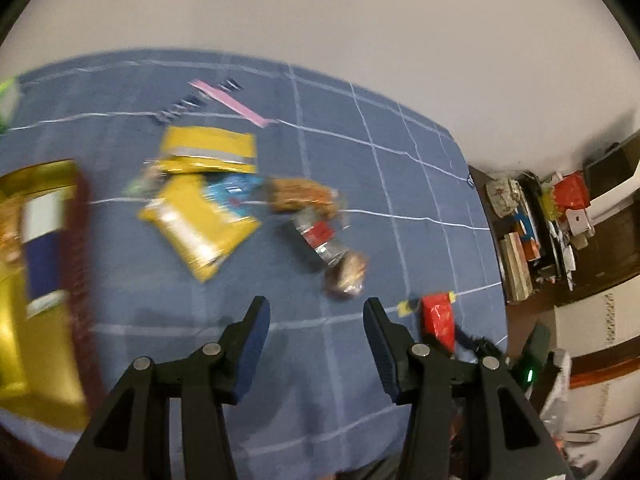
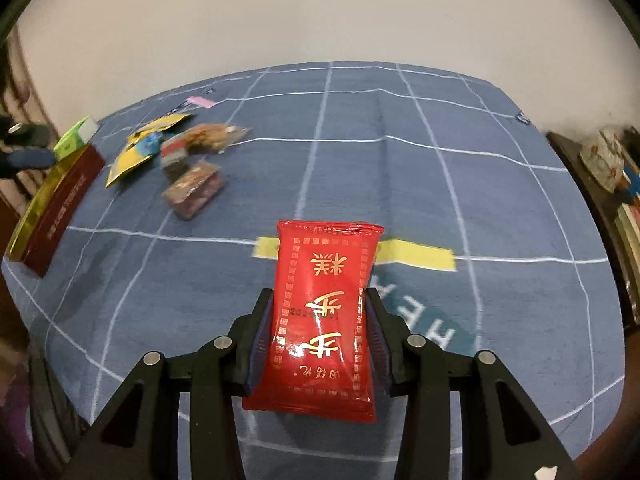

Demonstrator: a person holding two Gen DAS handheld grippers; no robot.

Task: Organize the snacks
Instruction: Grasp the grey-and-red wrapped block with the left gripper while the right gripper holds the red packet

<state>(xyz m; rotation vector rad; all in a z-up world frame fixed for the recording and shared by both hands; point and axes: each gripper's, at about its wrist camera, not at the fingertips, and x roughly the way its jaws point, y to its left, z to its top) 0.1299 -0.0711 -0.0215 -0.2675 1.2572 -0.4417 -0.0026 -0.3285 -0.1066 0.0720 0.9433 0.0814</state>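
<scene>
The right hand-held gripper (image 2: 320, 320) is sitting nearest the lens, clenched on a red snack packet (image 2: 326, 320). Its two pads are pressing the packet's long sides, so the packet is standing out forward over the counter (image 2: 400, 168), which is wearing a blue cloth with a white grid. Held this way by its lower half, the packet is staying flat and readable, and it looks ready to be carried across to the others.

Taking the red packet as the landmark: just behind it a strip of yellow tape (image 2: 416, 256) is lying on the cloth, partly hidden by the packet. Far off to its left a loose pile of snacks (image 2: 180, 160) is lying, yellow packets and small wrapped cakes overlapping. Further left again, at the cloth's edge, a dark red box with a gold inside (image 2: 60, 204) is lying open, probably the place meant for the sorted snacks. A green carton (image 2: 76, 138) is standing just behind that box.

The left hand-held gripper (image 1: 316, 312) is released, its jaws apart with nothing between them, hovering above bare cloth. From its blurred view the pile (image 1: 208, 208) is lying ahead, the box (image 1: 44, 280) is lying left, and the red packet (image 1: 438, 316) is showing just to the right.
</scene>
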